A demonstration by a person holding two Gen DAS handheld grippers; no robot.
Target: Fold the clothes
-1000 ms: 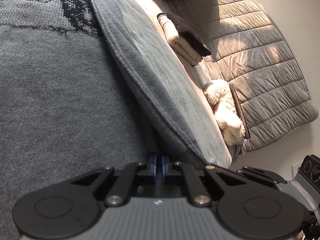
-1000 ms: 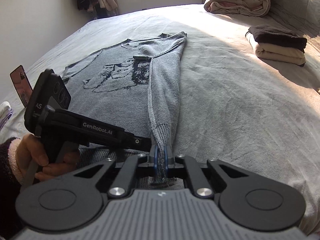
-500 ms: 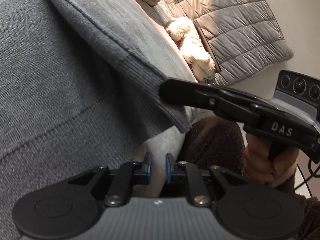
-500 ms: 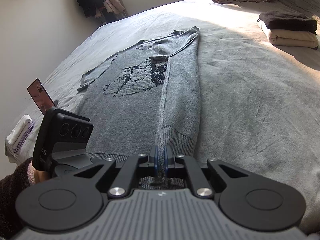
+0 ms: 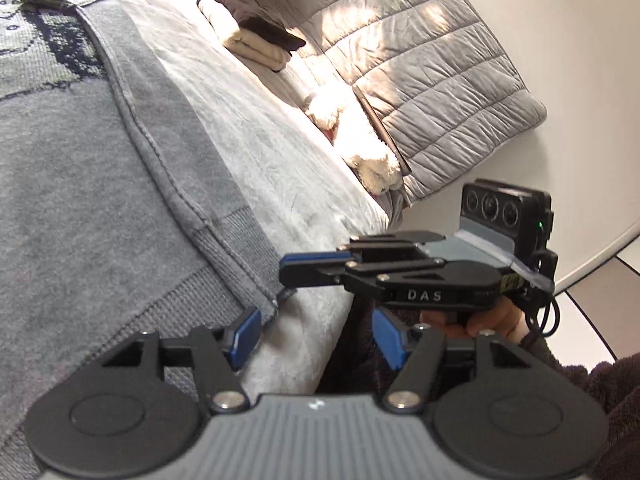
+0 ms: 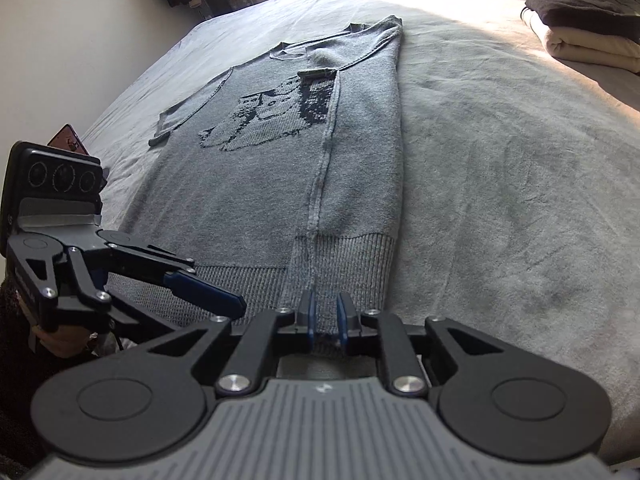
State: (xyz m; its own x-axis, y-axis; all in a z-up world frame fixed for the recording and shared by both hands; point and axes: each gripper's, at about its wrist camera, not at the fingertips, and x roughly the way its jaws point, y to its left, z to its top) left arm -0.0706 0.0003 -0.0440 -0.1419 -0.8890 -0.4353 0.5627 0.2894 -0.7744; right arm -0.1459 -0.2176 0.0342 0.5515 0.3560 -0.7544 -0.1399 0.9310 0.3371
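Your left gripper (image 6: 208, 294) is opening with nothing between its blue pads, just left of the ribbed hem. The grey knitted sweater with the dark picture (image 6: 280, 152) lies flat on the pale grey bed sheet (image 6: 500, 160), its right side folded in. Your right gripper (image 6: 325, 316) is opening too, and the hem is between its pads but looks let go. If you pull either hand back fast, a pad could snag the knit and drag the fold open.
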